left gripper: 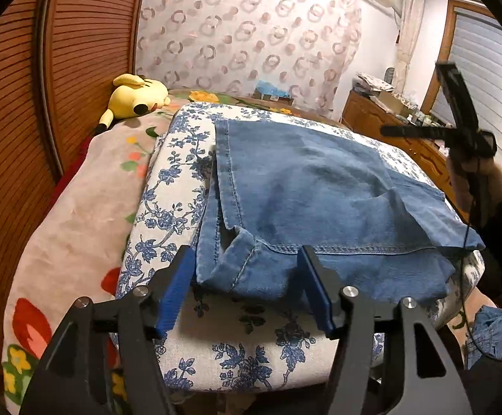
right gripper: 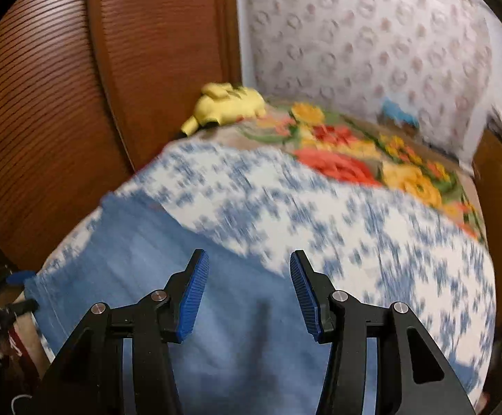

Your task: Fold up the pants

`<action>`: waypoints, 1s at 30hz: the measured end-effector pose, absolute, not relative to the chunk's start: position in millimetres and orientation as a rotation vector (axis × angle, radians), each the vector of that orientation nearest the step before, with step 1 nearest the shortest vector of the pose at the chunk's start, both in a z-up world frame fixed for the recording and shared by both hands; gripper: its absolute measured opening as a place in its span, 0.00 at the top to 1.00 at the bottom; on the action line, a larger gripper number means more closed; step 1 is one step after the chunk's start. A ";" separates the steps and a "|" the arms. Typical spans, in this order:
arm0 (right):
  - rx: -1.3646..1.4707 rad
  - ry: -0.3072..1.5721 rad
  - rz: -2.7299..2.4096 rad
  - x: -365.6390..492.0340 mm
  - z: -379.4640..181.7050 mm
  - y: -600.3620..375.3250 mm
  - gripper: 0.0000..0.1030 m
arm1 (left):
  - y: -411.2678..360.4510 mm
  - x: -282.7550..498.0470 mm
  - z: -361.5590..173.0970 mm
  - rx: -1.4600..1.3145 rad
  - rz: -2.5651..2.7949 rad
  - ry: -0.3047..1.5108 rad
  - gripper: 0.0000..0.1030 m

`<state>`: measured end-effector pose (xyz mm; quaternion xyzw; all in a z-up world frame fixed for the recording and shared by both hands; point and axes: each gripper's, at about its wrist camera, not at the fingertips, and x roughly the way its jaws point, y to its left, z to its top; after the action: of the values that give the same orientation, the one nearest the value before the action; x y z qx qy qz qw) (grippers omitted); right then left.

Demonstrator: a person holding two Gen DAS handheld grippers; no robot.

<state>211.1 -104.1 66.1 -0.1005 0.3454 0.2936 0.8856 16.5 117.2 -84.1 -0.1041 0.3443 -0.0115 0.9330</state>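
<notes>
Left wrist view, left gripper (left gripper: pixel 247 273) parted over folded jeans (left gripper: pixel 320 186), right gripper (right gripper: pixel 249 292) parted, empty

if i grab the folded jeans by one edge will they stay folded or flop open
Likely flop: the jeans are soft denim, layers lying loose with a curled corner. Probably heavyish, so the free layers would sag. Unlikely to slide easily on the floral cushion.
</notes>
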 end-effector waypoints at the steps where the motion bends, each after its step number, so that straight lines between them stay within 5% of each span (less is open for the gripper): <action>1: -0.204 0.744 0.597 216.5 60.8 -101.2 0.50 | 117.1 16.7 -84.1 -0.211 -0.023 0.706 0.38; 6: -0.149 0.830 0.593 229.6 39.1 -89.2 0.53 | 115.2 17.2 -86.0 -0.199 -0.015 0.718 0.37; 14: -0.153 0.801 0.608 231.9 38.8 -73.6 0.90 | 116.1 19.9 -87.3 -0.198 -0.012 0.723 0.37; 30: -0.185 0.538 0.693 193.5 86.2 -61.6 0.94 | 121.8 15.3 -90.5 -0.201 0.002 0.721 0.37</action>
<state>193.5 -61.6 86.2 -0.0896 0.2603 0.3350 0.9011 15.3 121.8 -90.5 -0.0980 0.3520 0.0009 0.9309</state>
